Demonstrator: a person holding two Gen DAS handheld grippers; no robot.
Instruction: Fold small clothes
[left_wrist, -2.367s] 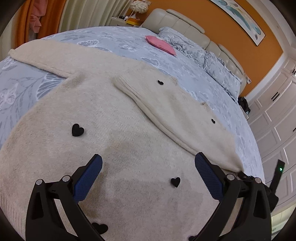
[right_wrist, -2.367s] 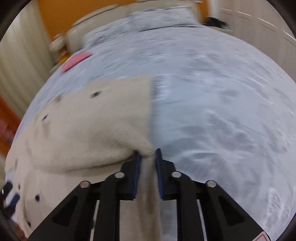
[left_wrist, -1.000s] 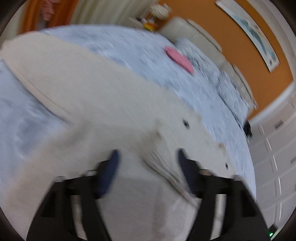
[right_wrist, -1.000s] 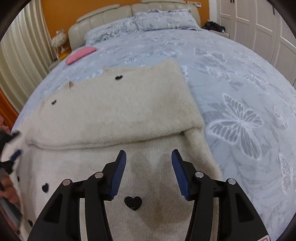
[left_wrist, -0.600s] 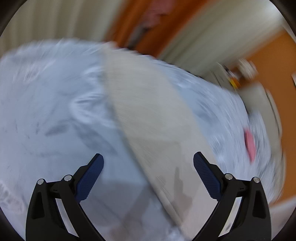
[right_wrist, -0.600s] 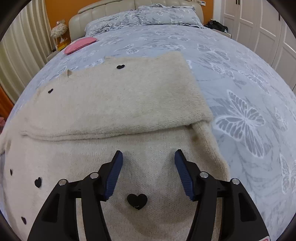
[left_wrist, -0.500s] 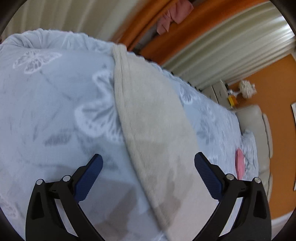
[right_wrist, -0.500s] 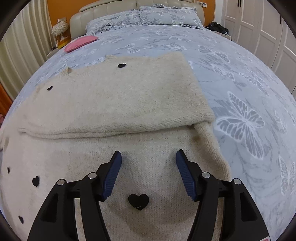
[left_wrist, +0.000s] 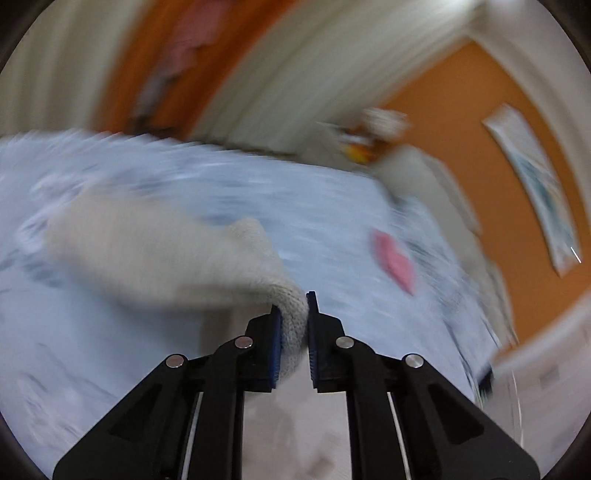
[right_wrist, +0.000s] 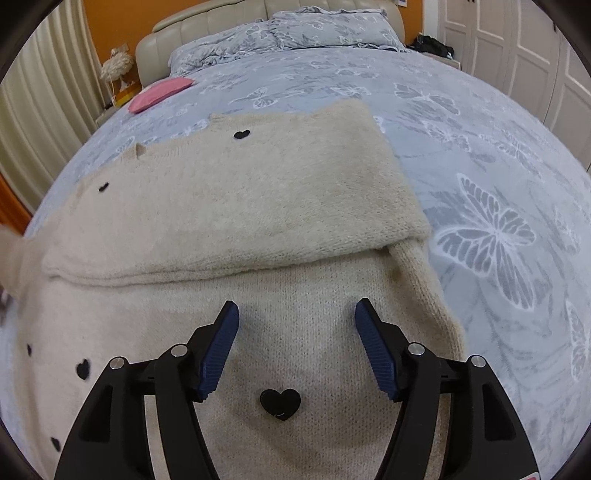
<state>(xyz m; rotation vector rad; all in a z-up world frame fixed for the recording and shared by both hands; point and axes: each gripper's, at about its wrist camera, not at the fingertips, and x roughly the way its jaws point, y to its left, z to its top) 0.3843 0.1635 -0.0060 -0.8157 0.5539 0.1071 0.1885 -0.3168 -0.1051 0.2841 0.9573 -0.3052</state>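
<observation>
A cream knit sweater (right_wrist: 236, 206) with small black hearts lies flat on the bed, one sleeve folded across its chest. My right gripper (right_wrist: 295, 347) is open and hovers just above the sweater body, a black heart (right_wrist: 280, 403) below its jaws. In the blurred left wrist view, my left gripper (left_wrist: 293, 325) is shut on the cuff of the other sleeve (left_wrist: 166, 254), which trails away to the left above the blue bedspread (left_wrist: 92, 350). That lifted sleeve shows as a blur at the left edge of the right wrist view (right_wrist: 11, 254).
The bed has a blue butterfly-print cover (right_wrist: 491, 229), pillows and a beige headboard (right_wrist: 236, 18) at the far end. A pink item (right_wrist: 159, 93) lies near the pillows. White wardrobe doors (right_wrist: 532, 55) stand to the right, curtains (right_wrist: 40, 122) to the left.
My left gripper went from open over the outstretched sleeve to shut on its cuff and is swinging it fast. My right gripper stayed open and barely moved.
</observation>
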